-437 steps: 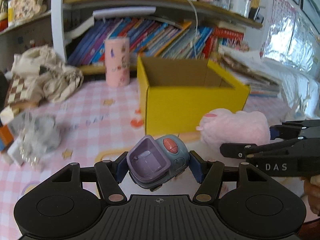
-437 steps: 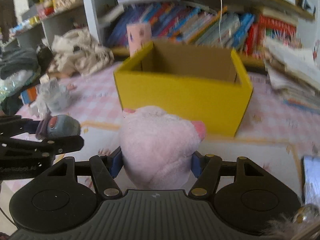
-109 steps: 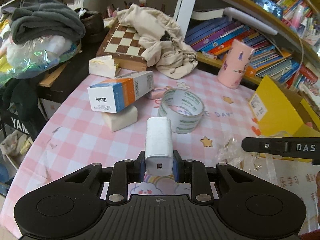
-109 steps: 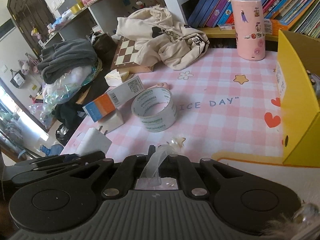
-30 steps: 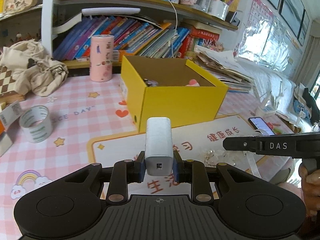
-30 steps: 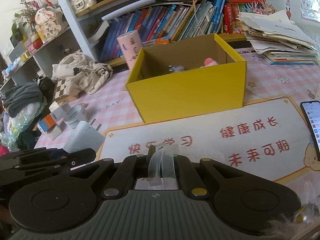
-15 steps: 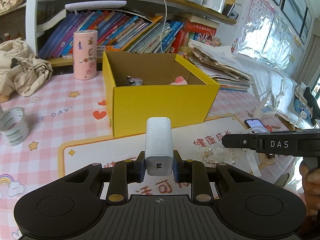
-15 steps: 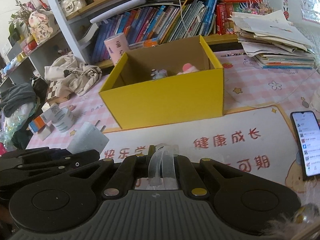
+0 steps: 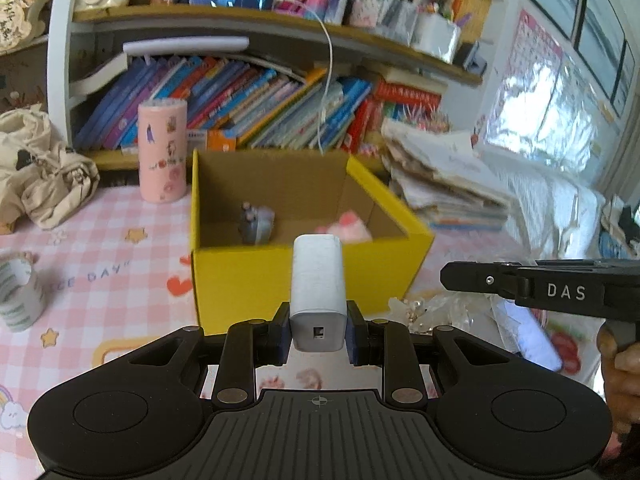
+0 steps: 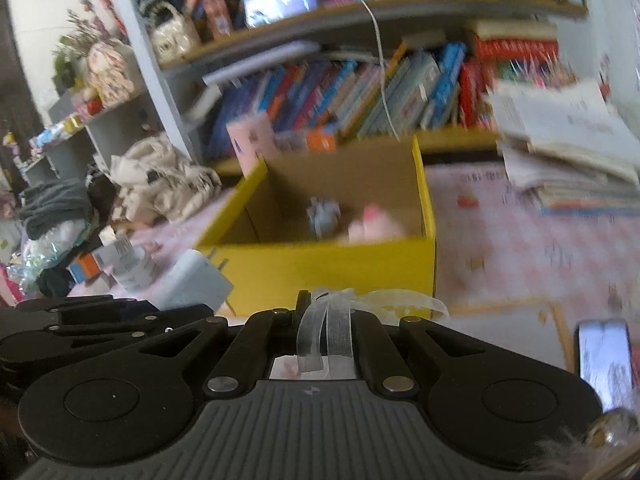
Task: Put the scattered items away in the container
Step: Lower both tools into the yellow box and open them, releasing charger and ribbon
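Left gripper (image 9: 318, 334): matte black plastic body, ribbed central plate marked with a small crosshair, two round recessed discs at the sides.
Linkage: black arms pinned with brass-coloured rivets; blue pads are seen on the jaws.
Right gripper (image 10: 324, 320): the same black ribbed build, silver rivets.
Marking: white letters "DAS" are printed on its side in the left view.

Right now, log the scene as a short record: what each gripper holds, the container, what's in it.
left gripper: shut on white charger
right gripper: shut on clear ribbon
container: yellow box, open top
inside box: grey-blue toy, pink plush
left on table: tape roll
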The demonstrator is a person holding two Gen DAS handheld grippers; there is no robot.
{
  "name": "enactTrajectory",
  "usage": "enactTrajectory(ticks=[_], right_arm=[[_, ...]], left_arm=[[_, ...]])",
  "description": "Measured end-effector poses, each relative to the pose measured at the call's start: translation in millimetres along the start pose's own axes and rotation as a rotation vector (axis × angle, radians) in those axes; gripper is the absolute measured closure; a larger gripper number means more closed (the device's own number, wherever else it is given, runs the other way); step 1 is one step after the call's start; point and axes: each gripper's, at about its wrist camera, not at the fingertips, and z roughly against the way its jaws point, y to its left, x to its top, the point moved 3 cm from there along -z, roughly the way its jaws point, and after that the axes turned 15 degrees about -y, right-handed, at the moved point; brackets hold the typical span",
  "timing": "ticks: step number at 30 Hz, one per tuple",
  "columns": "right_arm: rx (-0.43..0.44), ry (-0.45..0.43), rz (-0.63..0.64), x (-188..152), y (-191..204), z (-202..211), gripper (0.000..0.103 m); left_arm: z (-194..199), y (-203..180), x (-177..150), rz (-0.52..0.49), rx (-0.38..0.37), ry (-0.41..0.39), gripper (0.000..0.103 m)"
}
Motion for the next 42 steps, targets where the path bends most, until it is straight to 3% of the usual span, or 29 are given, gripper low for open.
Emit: enactTrajectory(ticks=[11, 16, 21, 29, 37, 42], right_arm=[[0.125, -0.191, 0.117, 84, -2, -30, 0.1], [0.152, -0.198, 0.137, 106, -7, -71, 0.1], [0.169, -0.107, 0.128, 103, -15, -131, 0.1], [0.144, 0.065, 0.217, 65, -31, -208, 0.1], [0.105, 0.203, 0.208, 44, -51, -242, 0.1], [0.123, 0.226, 0.17, 43, -54, -251, 0.099]], left_arm=[[-30, -3, 61, -0.055, 0.051, -0.13, 0.079], [-63, 6, 71, -0.083, 0.088, -0.111, 0.079], [-103, 14, 64, -0.11, 0.12, -0.037, 0.078], [-142, 19, 46, -0.154, 0.163, 0.036, 0.078], [-166, 25, 27, -0.177, 0.193, 0.133, 0.078], [-167, 22, 28, -0.194, 0.177, 0.127, 0.075]])
